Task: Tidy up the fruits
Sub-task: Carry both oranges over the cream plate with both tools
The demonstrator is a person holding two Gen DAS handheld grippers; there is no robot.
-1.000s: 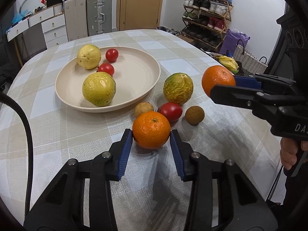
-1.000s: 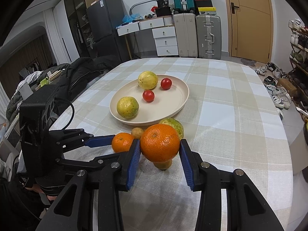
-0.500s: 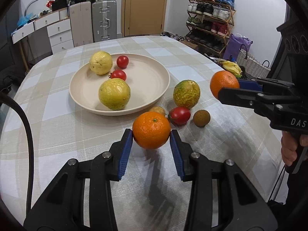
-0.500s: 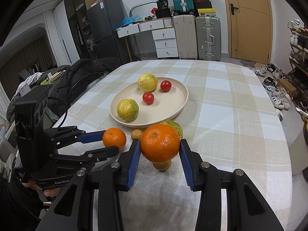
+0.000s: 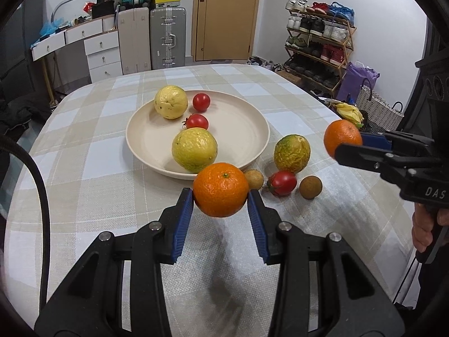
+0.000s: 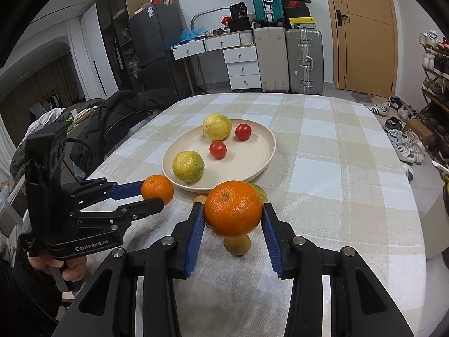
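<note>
Left wrist view shows us clamping one orange (image 5: 221, 189) in the left tongs (image 5: 220, 206) and another orange (image 5: 343, 138) in the right tongs (image 5: 362, 147), both lifted clear of the table (image 5: 84, 168), probably bound for the plate (image 5: 247, 129).

The right gripper (image 6: 233, 219) clamps an orange (image 6: 233, 208) in the air just short of the plate (image 6: 261, 165). Left of the plate's near rim, the left gripper (image 6: 153, 196) grips a second orange (image 6: 157, 189). Two yellow fruits and two tomatoes lie on the plate.
</note>
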